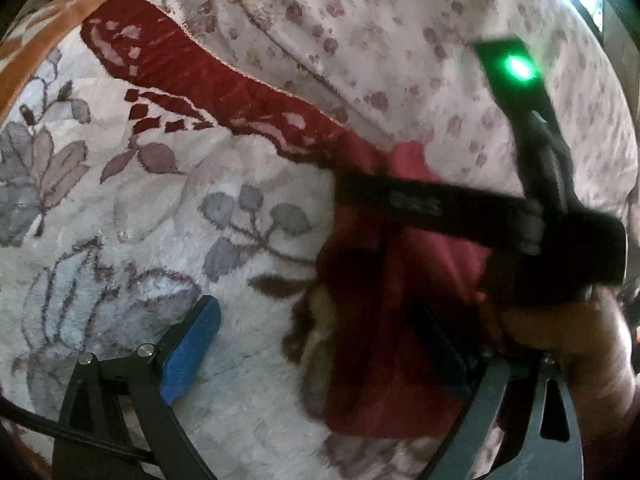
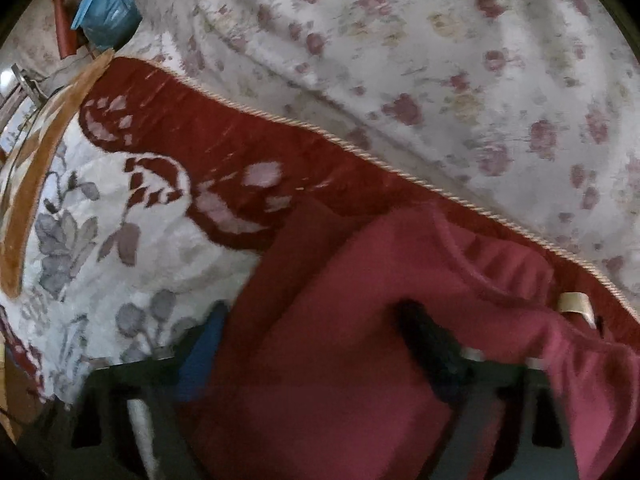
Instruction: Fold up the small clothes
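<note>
Floral sheet (image 2: 460,60) behind, plush blanket (image 1: 140,208) with dark red border (image 2: 224,132) in front. Red garment (image 2: 340,320) bunched on blanket near border. Left hand-held gripper (image 1: 320,352) spread wide, garment between fingers. Right hand-held gripper (image 2: 320,344): blurred, cloth-covered, cannot tell.

In the left wrist view, the right gripper (image 1: 516,208) crosses at three o'clock as a dark smear, its fingertips lost against the red garment (image 1: 384,352). The left gripper's (image 1: 320,352) right finger is shadowed under that cloth. In the right wrist view, motion blur softens the garment (image 2: 360,340) and both fingers; the cloth's lower part runs off at six o'clock. Clutter (image 2: 100,12) at eleven o'clock is too small to identify.
</note>
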Demonstrator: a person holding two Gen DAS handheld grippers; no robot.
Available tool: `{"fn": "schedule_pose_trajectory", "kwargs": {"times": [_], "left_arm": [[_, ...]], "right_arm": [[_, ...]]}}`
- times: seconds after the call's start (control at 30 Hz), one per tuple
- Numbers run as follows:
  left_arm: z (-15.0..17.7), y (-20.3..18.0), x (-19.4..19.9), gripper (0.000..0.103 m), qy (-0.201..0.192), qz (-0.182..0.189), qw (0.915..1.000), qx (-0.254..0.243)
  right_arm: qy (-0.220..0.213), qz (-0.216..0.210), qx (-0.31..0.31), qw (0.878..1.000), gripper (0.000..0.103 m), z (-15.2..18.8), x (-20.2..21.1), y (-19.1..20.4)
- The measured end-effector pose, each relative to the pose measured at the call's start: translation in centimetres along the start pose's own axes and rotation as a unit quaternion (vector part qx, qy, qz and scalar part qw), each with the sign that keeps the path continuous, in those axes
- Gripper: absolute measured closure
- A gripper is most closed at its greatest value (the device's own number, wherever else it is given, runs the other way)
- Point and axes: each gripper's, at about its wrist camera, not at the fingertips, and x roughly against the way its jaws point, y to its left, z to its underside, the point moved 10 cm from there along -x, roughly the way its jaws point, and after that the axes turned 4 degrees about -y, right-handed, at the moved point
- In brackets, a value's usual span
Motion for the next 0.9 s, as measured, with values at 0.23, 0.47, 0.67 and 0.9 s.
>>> {"fn": "schedule_pose_trajectory", "kwargs": {"times": [0.23,0.47,0.67,0.9], "left_arm": [[-0.1,-3.2,-1.2,0.007,-0.013,0.050,0.9983,-0.027],[-0.5,-5.5,-2.1,0.047,-0.006,0.125,0.9920,-0.021],[-0.2,-7.2,-1.1,0.068,-0.015,0.146,0.9881,-0.048],[0.0,-6.9,-1.1,0.068,-0.012,0.144,0.9887,-0.041]], "right_arm": [[-0.038,-0.073,-0.040,0.996,0.074,0.2,3.8,-1.7],[-0.035,-0.098,-0.075,0.992,0.075,1.0,4.3,-3.3],[-0.016,-0.121,-0.090,0.988,0.068,0.9,4.1,-2.7],[0.007,-0.099,-0.065,0.993,0.023,-1.1,3.4,-1.0]]}}
